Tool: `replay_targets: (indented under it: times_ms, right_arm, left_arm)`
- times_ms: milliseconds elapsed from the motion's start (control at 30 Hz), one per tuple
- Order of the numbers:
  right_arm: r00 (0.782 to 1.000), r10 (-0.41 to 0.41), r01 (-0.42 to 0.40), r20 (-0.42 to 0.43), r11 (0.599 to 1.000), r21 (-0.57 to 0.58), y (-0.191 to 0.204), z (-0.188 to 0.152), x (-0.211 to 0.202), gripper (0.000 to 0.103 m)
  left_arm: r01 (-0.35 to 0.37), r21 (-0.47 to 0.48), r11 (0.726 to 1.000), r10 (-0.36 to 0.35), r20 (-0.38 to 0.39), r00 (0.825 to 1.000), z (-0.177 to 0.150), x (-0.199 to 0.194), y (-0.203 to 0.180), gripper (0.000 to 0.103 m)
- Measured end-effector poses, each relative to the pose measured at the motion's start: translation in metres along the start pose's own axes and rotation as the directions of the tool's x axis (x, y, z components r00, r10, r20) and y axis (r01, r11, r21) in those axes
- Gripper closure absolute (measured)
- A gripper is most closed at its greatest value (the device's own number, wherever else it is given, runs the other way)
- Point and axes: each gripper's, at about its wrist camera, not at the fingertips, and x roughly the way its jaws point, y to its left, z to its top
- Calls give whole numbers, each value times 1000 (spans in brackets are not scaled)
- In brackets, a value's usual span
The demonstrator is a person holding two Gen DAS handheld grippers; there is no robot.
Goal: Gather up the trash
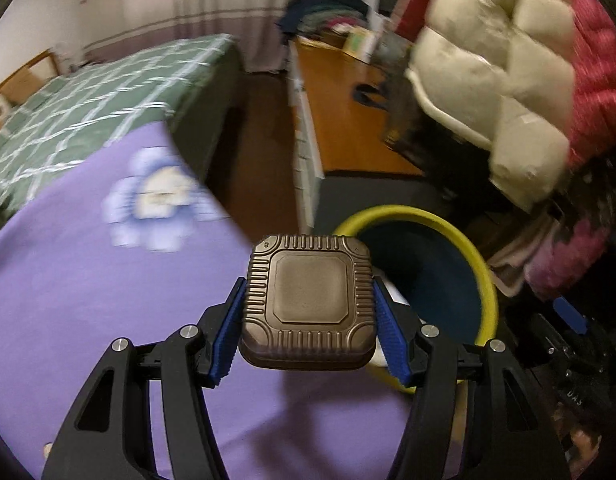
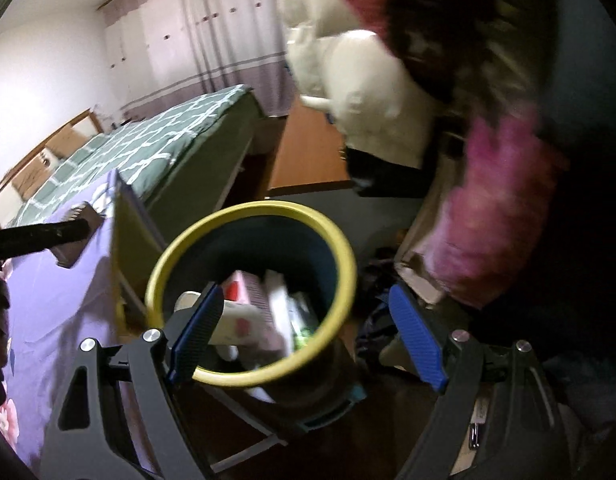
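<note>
Item 1: brown square tin [image 1: 310,300], heading binward as trash.
Left gripper [image 1: 308,320] is clamping it beside the yellow-rimmed bin [image 1: 484,272], lower right; right gripper [image 2: 305,336] is hovering wide, empty, over the bin.

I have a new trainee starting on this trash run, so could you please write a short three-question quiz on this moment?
1. True or false: the left gripper is clamped on the brown ribbed square container.
2. What colour is the rim of the bin?
3. The right gripper is: A) shut on a bottle, B) open and holding nothing, C) shut on the purple cloth.

Key: 1 true, its blue pads press both sides. 2 yellow. 3 B, it hangs over the bin, which already holds packaging.
</note>
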Motion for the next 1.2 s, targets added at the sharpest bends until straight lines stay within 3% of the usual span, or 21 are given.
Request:
replay_targets:
  times_ms: [233,367,433,633,800,967,1100,1200]
  right_arm:
    - [1000,-5,5,-5,998,62,-29,-6,-2,23]
    - [1000,-4,5,-4,998,68,-35,-7,-4,23]
    - [1000,0,1,-10,998,70,-38,-9,-5,22]
    - [999,27,-25,-24,998,58,-30,-12,-2,22]
    - [997,73,-73,-30,997,10,-9,-13,-10,22]
    - [991,130,-131,-28,990,-52,20,-17,-24,22]
    - [985,170,-171,-12,979,-109,43,-16,-40,20]
    - [980,199,-195,8,967,-164,61,-16,-55,19]
  left_arm:
    - [62,77,995,-56,-81,995,10,40,-64,43]
    - [53,101,994,-43,-96,994,16,61,-82,42]
    - [47,90,995,-39,-92,995,18,63,-84,27]
    - [35,50,998,-34,-23,999,14,26,-66,15]
    - [-26,27,999,23,96,995,-8,-40,-37,6]
    - [-149,-18,989,149,240,959,-54,-117,-5,5]
    - [-272,-128,954,299,307,904,-103,-180,36,5]
    - [-300,-244,922,368,315,875,-141,-218,67,5]
